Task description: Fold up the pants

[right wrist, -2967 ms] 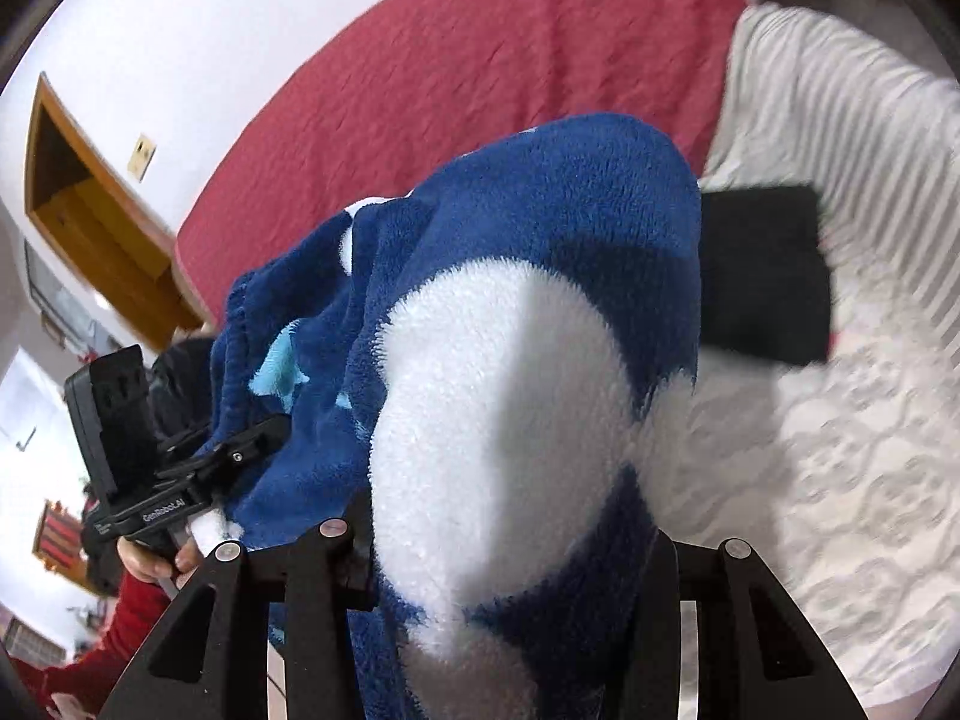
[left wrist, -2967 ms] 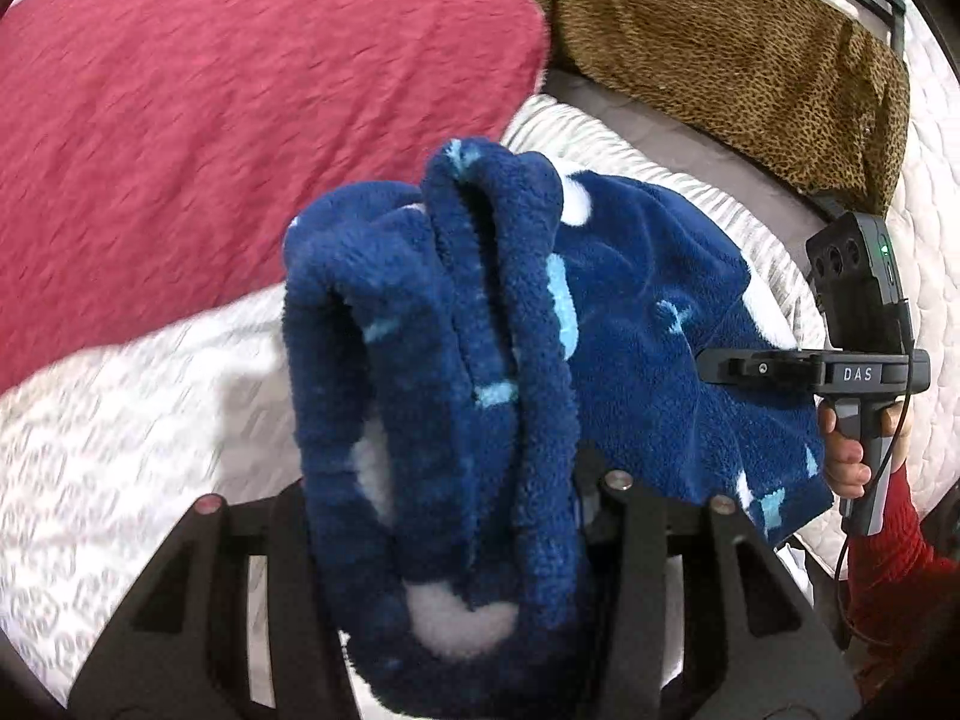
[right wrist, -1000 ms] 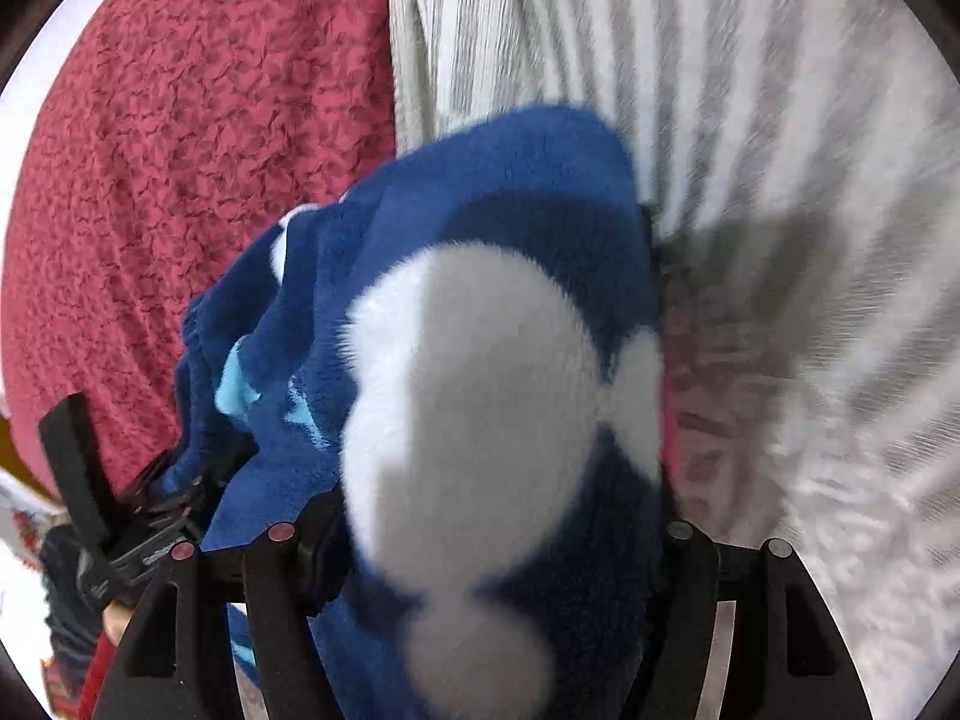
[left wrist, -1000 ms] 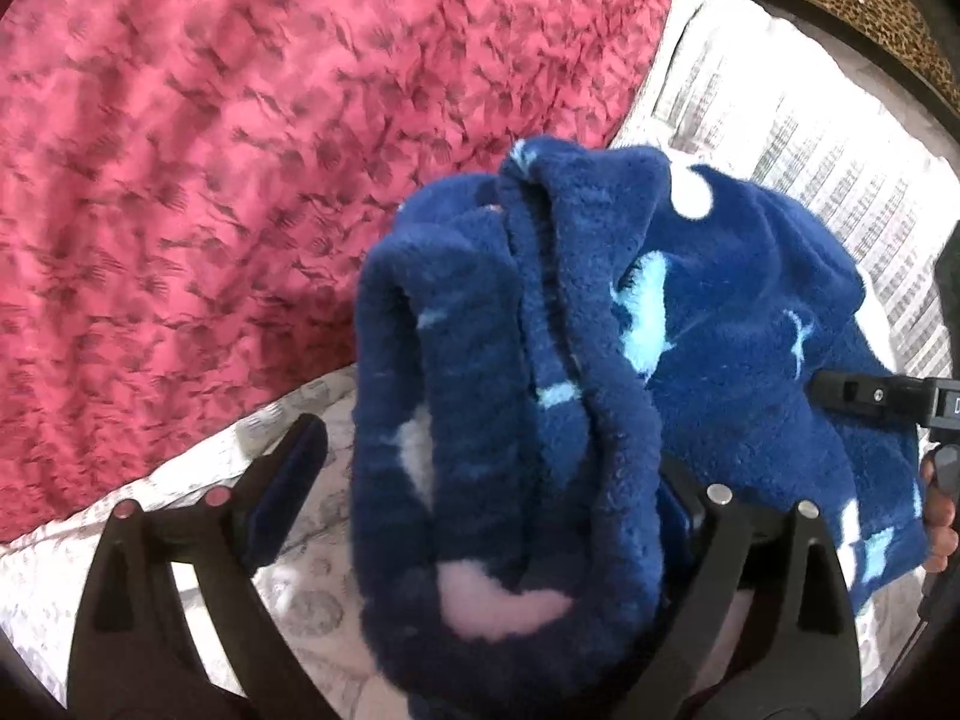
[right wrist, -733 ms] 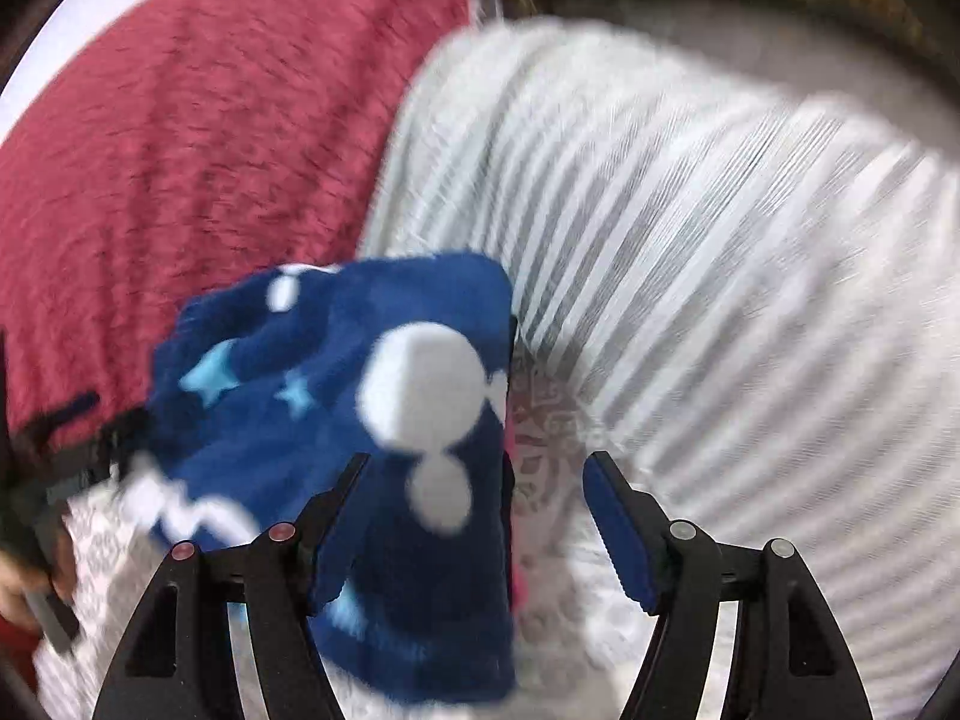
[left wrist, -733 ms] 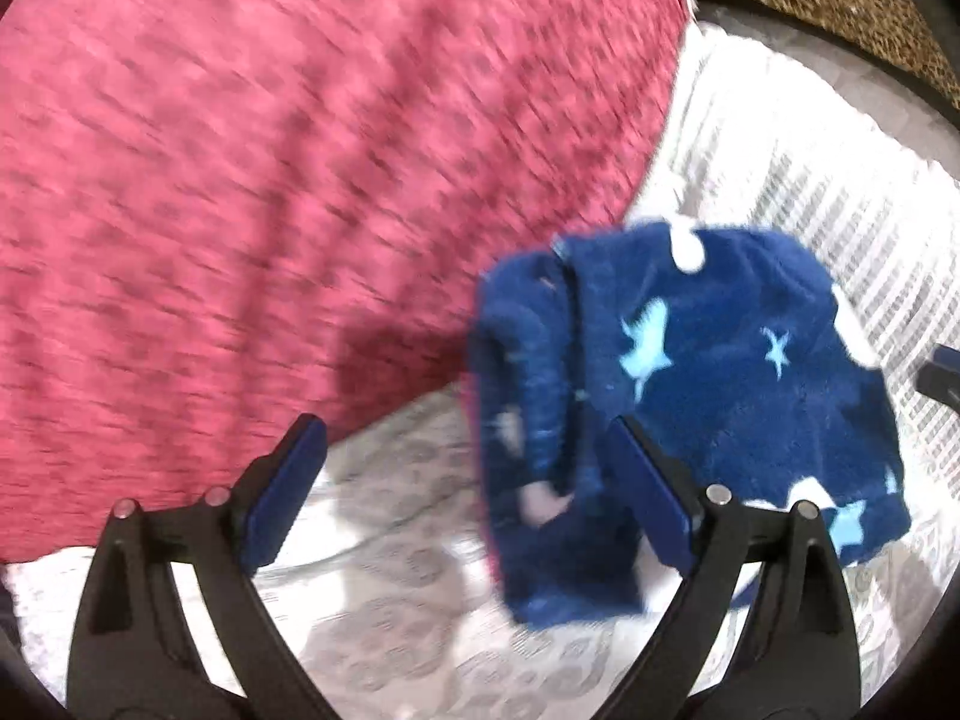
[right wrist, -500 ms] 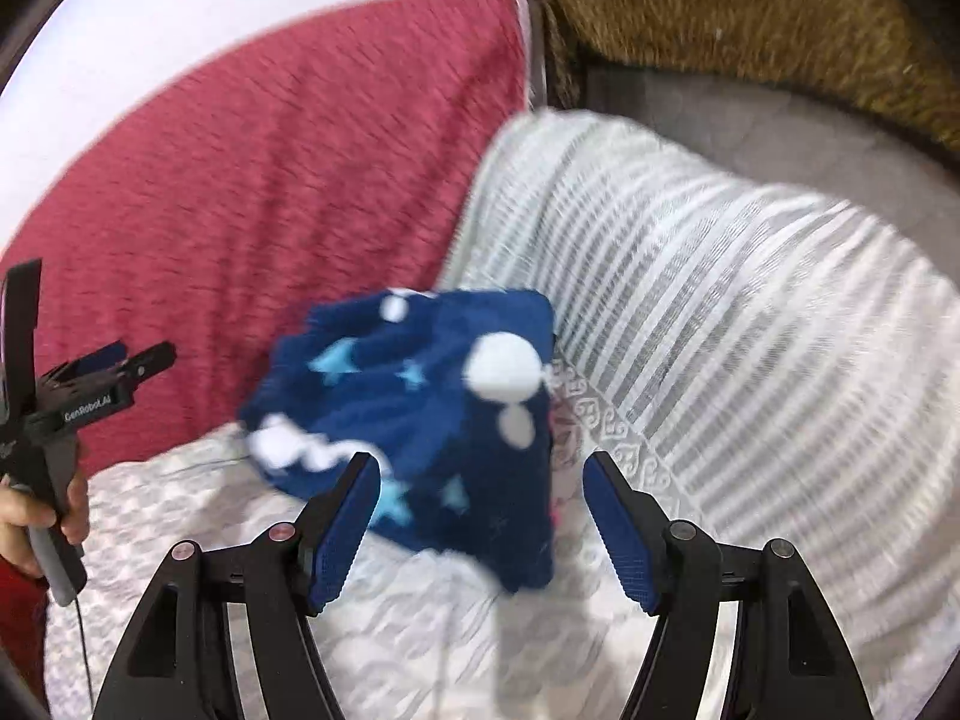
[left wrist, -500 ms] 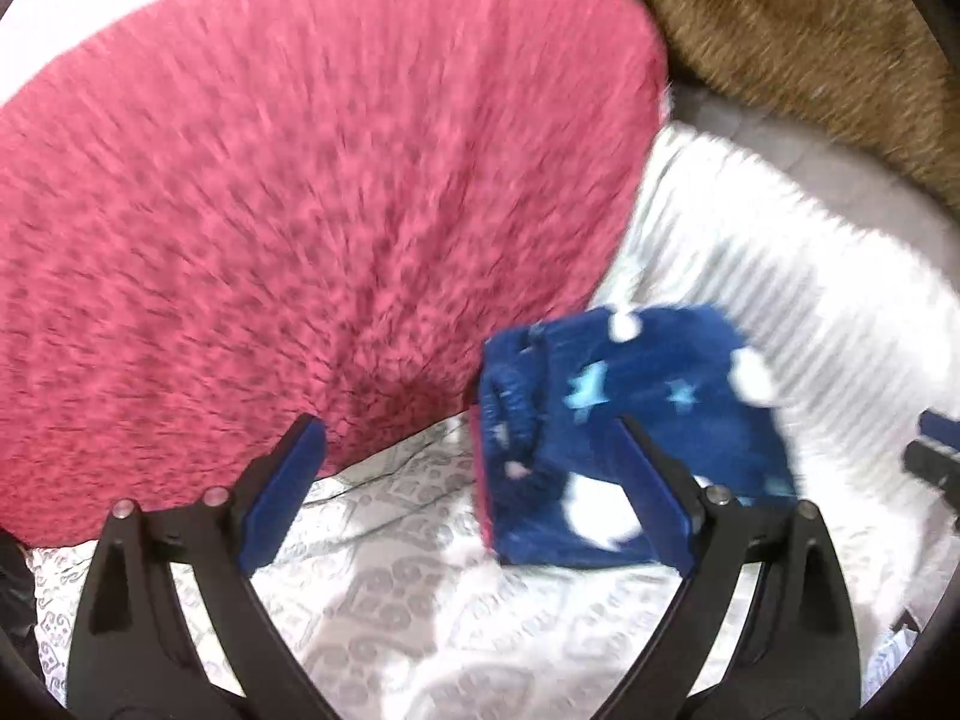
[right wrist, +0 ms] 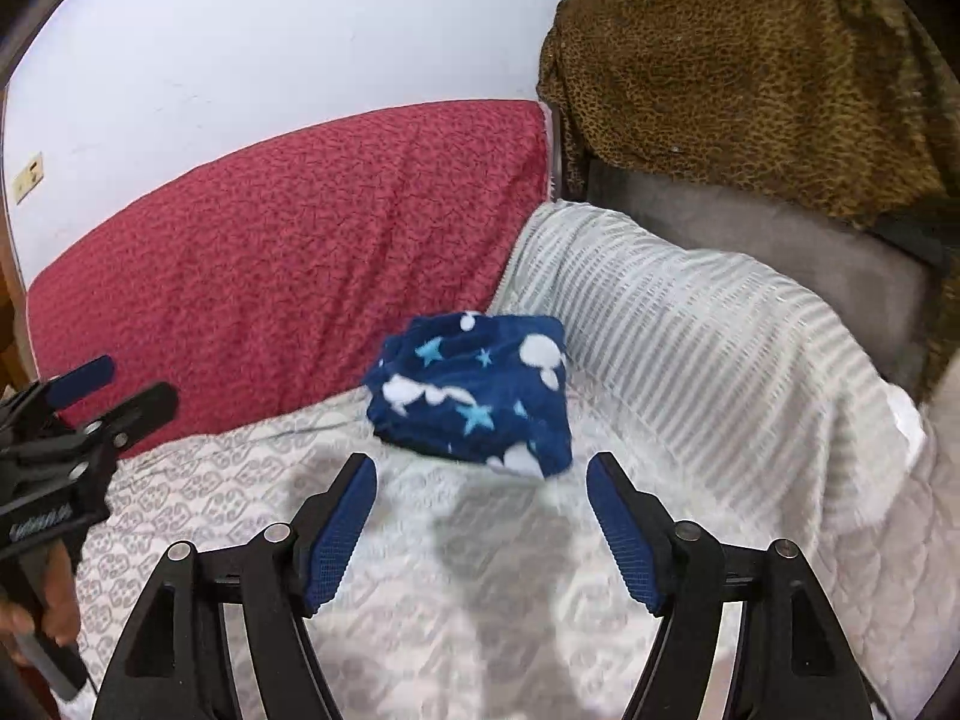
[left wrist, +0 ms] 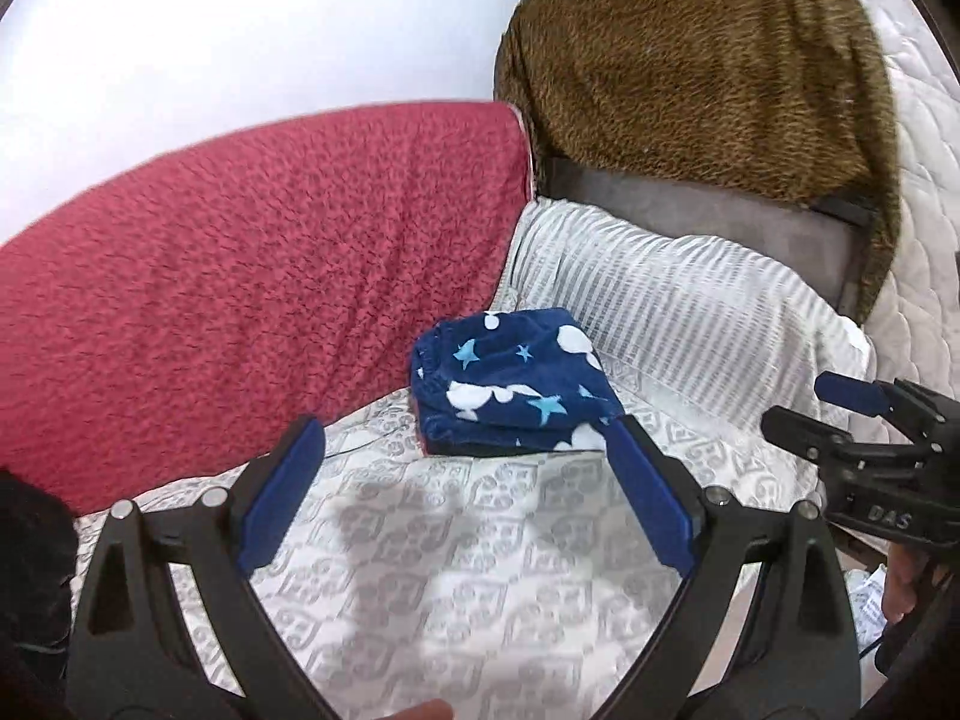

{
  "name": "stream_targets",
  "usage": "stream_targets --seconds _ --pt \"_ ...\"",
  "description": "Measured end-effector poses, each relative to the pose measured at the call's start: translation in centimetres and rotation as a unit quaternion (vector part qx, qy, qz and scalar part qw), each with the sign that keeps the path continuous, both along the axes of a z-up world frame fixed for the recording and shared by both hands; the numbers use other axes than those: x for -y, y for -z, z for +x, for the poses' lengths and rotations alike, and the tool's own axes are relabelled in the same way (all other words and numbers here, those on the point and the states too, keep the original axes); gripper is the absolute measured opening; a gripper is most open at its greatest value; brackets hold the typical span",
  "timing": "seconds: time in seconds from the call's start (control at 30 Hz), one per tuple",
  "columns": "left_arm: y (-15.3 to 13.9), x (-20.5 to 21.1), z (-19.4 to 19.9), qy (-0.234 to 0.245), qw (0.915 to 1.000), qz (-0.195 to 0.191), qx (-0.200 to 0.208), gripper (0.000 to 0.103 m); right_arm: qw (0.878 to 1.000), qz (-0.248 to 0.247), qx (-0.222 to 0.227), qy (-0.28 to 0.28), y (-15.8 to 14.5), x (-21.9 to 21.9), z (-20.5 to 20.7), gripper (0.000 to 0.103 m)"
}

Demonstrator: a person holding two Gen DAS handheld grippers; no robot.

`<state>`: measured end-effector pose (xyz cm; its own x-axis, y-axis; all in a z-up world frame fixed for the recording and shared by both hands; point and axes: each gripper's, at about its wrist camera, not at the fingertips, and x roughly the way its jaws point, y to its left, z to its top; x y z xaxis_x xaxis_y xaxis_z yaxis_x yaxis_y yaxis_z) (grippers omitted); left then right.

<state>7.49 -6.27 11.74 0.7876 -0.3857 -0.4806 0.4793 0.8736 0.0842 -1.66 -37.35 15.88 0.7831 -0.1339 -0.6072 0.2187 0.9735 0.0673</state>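
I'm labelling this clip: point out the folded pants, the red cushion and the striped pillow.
folded pants (left wrist: 510, 381), left wrist view, top face.
red cushion (left wrist: 252, 276), left wrist view, middle of front.
striped pillow (right wrist: 708, 348), right wrist view, top surface.

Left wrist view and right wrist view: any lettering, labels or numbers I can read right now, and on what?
"DAS": white letters on the right gripper body, left wrist view.
Pale lettering on the left gripper body, right wrist view: too blurred to read.
Folded pants: stars and blobs only, no text.

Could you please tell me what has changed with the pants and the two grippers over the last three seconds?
Both the left gripper and right gripper let go of the folded blue pants, opened and drew back. The pants now lie on the bed beside the red cushion, still folded.
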Motion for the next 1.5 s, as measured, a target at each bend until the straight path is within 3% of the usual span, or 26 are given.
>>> stream_targets --seconds 0.2,0.5,0.8,1.5 --pt "1.1 -2.7 -5.7 0.006 0.9997 -0.022 -0.013 0.095 1.000 0.009 -0.011 0.015 0.4 -2.8 -5.1 0.077" --pt "3.5 -4.6 -8.9 -0.006 0.9995 -0.027 -0.014 0.095 0.999 -0.017 -0.003 0.027 -0.8 -6.1 -9.9 0.077" --pt "3.8 -5.7 -9.2 -0.030 0.9989 -0.031 -0.016 0.095 1.000 -0.017 0.001 0.025 -1.2 -6.8 -11.0 0.077" --pt "4.6 -5.3 -9.7 -0.032 0.9989 -0.026 -0.023 0.095 1.000 -0.015 -0.010 0.019 -0.3 -6.6 -10.6 0.078"
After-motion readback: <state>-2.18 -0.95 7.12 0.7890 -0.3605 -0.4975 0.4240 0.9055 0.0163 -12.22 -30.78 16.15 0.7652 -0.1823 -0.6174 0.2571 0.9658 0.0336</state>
